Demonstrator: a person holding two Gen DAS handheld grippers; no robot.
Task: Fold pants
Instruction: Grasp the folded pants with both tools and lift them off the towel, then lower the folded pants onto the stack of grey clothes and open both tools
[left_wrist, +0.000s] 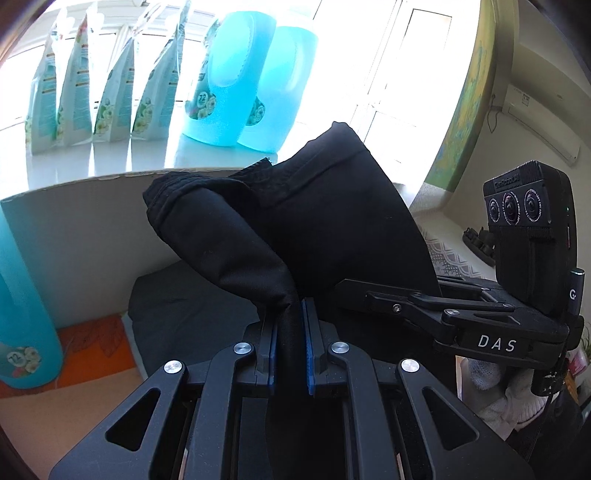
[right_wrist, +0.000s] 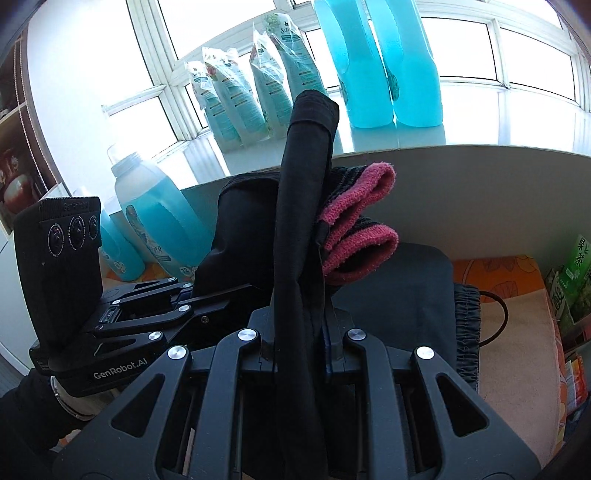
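Black pants (left_wrist: 314, 221) hang lifted between both grippers. My left gripper (left_wrist: 291, 325) is shut on a bunched fold of the black fabric, which arches up and over to the left. My right gripper (right_wrist: 299, 328) is shut on another strip of the pants (right_wrist: 303, 206) that stands up in front of its camera. The two grippers are close side by side: the right one shows at the right of the left wrist view (left_wrist: 480, 321), the left one at the left of the right wrist view (right_wrist: 140, 310). A pink and black knitted piece (right_wrist: 362, 229) sits just behind the held strip.
A dark folded garment (right_wrist: 424, 295) with an elastic waistband lies below on an orange patterned cloth (right_wrist: 498, 269). A grey wall panel (right_wrist: 480, 192) stands behind. Blue detergent bottles (right_wrist: 388, 62) and refill pouches (left_wrist: 110, 85) line the windowsill. Green cartons (right_wrist: 576, 280) stand at right.
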